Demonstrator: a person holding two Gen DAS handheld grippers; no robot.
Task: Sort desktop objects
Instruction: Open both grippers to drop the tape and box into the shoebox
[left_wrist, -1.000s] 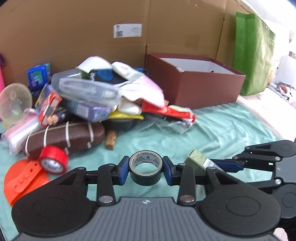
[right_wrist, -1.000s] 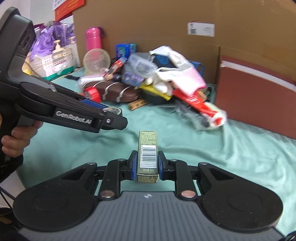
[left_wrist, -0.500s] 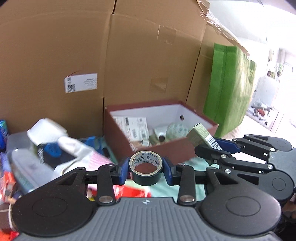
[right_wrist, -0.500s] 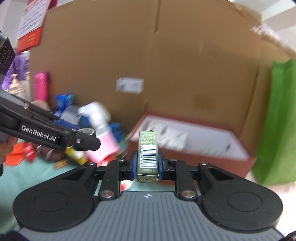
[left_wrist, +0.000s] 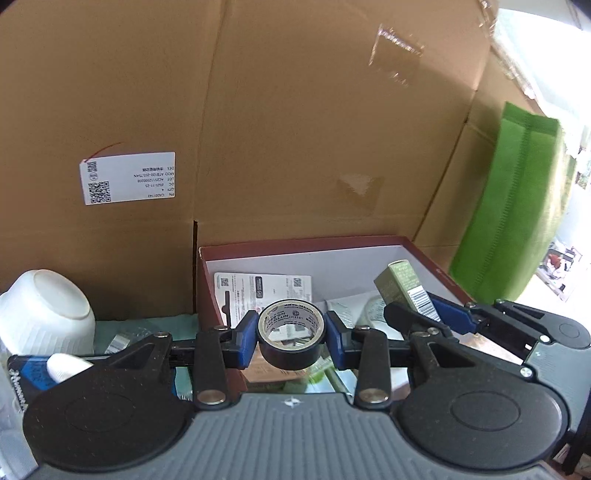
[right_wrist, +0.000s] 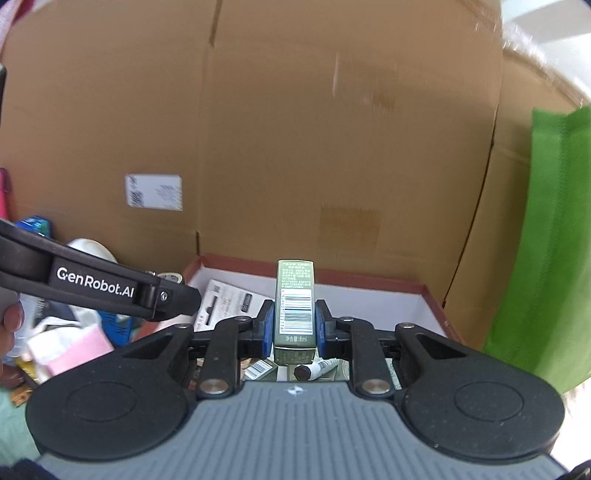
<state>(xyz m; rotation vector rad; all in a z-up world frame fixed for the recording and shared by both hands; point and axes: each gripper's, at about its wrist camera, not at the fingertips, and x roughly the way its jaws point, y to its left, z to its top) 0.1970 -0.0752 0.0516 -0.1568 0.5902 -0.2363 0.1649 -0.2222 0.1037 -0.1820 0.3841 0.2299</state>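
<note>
Maroon box (left_wrist: 436, 258) now sits just beyond both grippers, the pile left behind. Left gripper (left_wrist: 291, 334) jaws still clamp the tape roll (left_wrist: 291, 334); right gripper (right_wrist: 294, 323) jaws still pinch the green carton (right_wrist: 294, 302).

The open brown box (left_wrist: 424, 254) lay ahead at twelve o'clock, its top unobstructed. A cardboard wall (left_wrist: 295, 129) blocked beyond; clutter (right_wrist: 74, 332) crowded nine o'clock.

This looks like a makeshift data-collection corner in an office or storeroom. Flattened cardboard sheets (left_wrist: 295, 129) with a shipping label (left_wrist: 127, 182) wall off the bench, a green non-woven bag (right_wrist: 554, 240) stands at the right, and a maroon shoebox (left_wrist: 436, 266) sits beside heaped household clutter (right_wrist: 70, 339) on teal cloth (left_wrist: 147, 328).
</note>
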